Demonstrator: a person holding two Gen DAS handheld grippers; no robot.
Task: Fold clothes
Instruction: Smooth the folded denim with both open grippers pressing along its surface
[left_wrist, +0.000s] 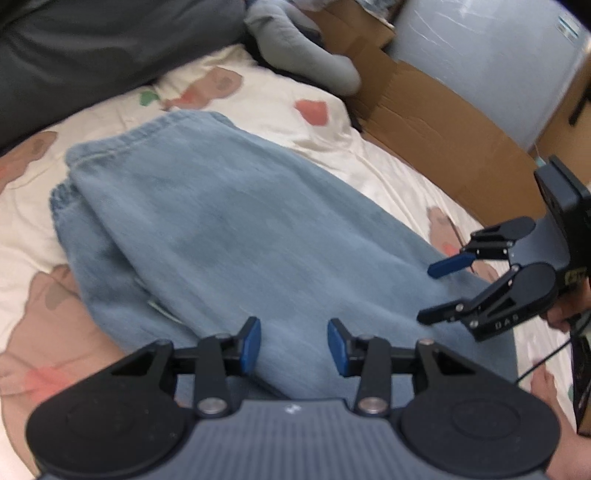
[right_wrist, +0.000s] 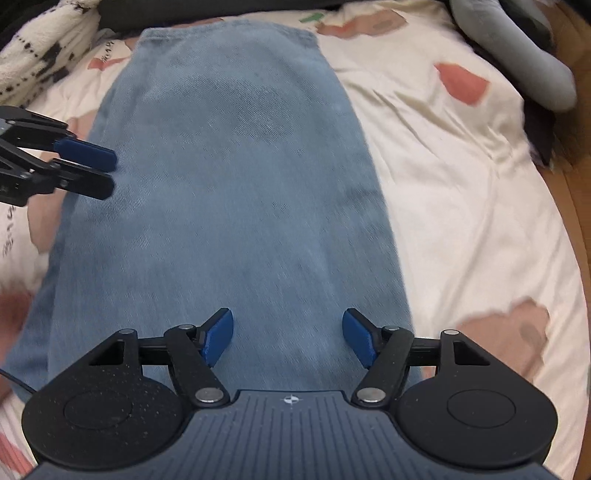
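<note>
Blue denim garment (right_wrist: 229, 206) lies folded lengthwise on patterned bedsheet (right_wrist: 461, 206). Left gripper (left_wrist: 294, 345) partly parted, right gripper (right_wrist: 288, 338) wider; both seemingly hold nothing, blur hampers certainty.

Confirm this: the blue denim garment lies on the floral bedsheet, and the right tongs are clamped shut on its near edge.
Not quite. The right tongs are open, their blue pads apart with nothing pinched between them, as the right wrist view shows. The blue denim garment does lie on the floral bedsheet.

The near end of the jeans (right_wrist: 229, 206) is being hidden by the right gripper (right_wrist: 288, 338); fabric's getting blurred too.
</note>
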